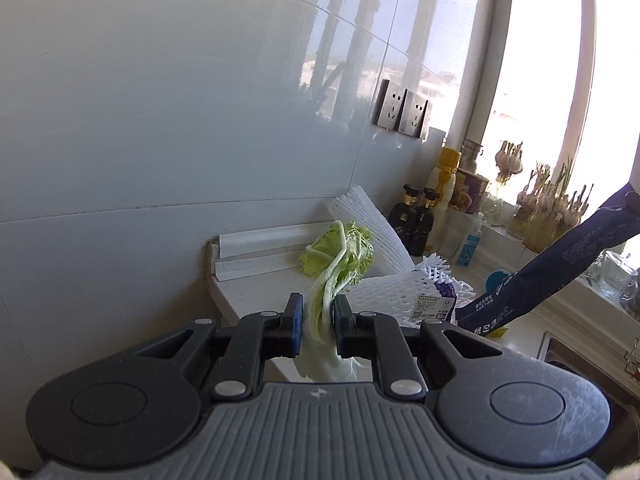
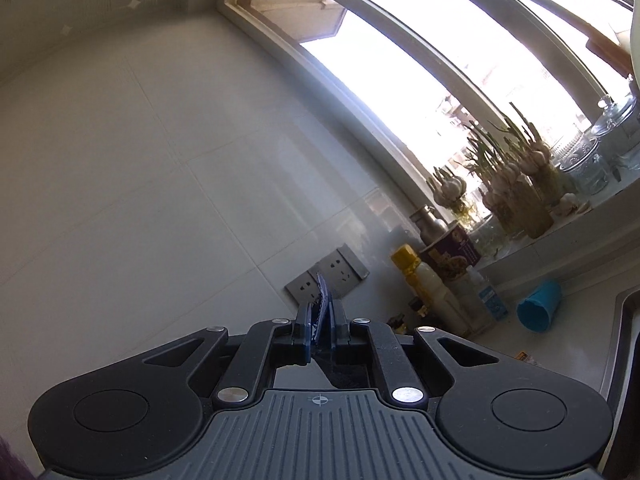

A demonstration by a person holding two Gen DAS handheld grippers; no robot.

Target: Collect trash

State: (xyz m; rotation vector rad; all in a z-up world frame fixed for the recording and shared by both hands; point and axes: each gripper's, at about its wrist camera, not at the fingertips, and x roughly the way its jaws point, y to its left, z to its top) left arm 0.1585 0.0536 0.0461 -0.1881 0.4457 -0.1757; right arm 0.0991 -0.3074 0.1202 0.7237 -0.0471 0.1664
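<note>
At lower centre of the left view, my left gripper [image 1: 319, 312] clamps a cabbage leaf [image 1: 340, 258] above the counter [image 1: 256, 292]. My right gripper [image 2: 321, 318] pinches a dark blue wrapper [image 2: 321, 304], 2 sockets [image 2: 326, 276] behind.

The left wrist camera sits just behind its fingers [image 1: 298, 312], looking slightly down along them at the bench [image 1: 256, 292] corner and the tiled wall [image 1: 160, 120], with the window [image 1: 532, 80] off to the right. The right wrist camera, likewise close behind its fingers [image 2: 306, 322], is rolled and tipped upward, facing wall [image 2: 120, 160] and window [image 2: 400, 80]. Both views share the wall sockets [image 1: 404, 112] [image 2: 328, 276], the yellow-capped bottle [image 1: 446, 172] [image 2: 420, 276] and the sprouting garlic [image 1: 548, 200] [image 2: 508, 184] on the sill.
</note>
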